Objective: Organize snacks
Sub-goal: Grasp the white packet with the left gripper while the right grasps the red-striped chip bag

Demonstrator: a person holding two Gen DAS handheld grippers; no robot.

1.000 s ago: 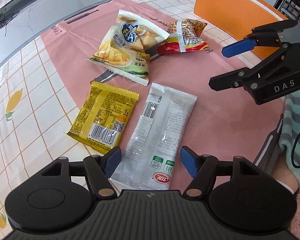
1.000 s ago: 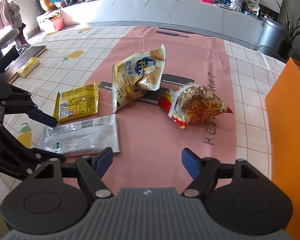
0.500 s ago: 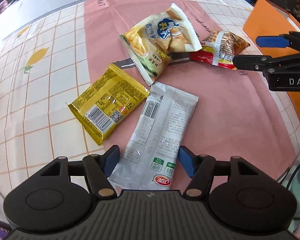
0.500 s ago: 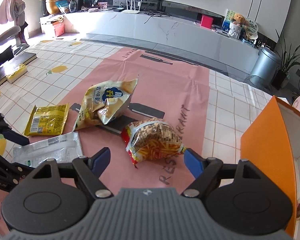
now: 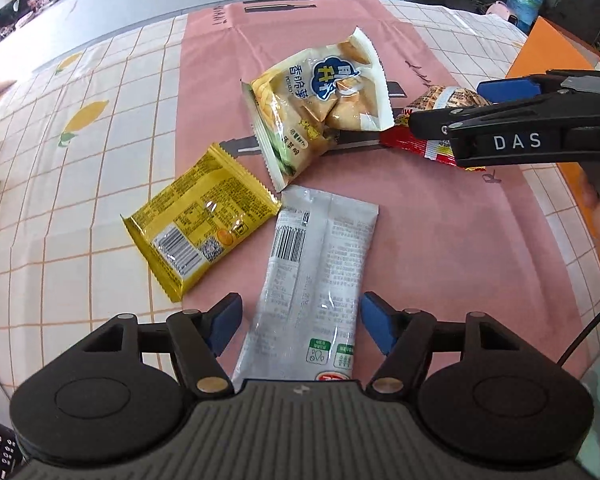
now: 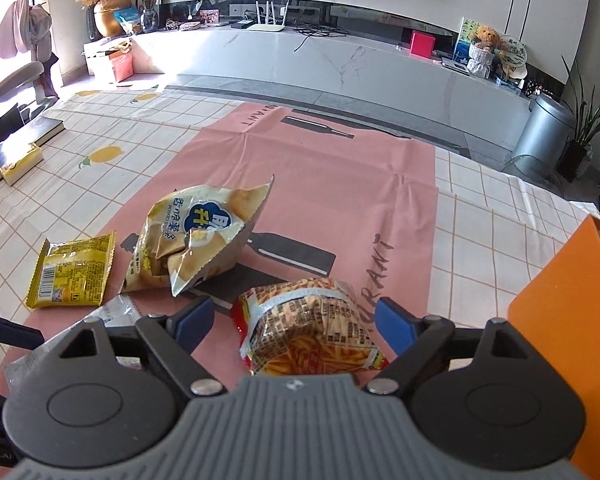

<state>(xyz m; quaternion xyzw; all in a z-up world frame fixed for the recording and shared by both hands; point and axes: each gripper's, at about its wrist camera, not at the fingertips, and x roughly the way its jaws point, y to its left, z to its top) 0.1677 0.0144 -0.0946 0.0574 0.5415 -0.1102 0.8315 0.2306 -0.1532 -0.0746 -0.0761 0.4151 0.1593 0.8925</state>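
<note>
The right tongs (image 6: 294, 322) have advanced to straddle the red fries packet (image 6: 312, 328); the left tongs (image 5: 300, 322) now bracket the silver packet (image 5: 312, 280). Both lie on the tabletop (image 5: 100, 120). Both tongs are opening, gripping nothing; grasps appear imminent.

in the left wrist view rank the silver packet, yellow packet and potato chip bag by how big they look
1. silver packet, largest, though nearest the camera.
2 and 3. potato chip bag and yellow packet look alike; no ranking.
</note>
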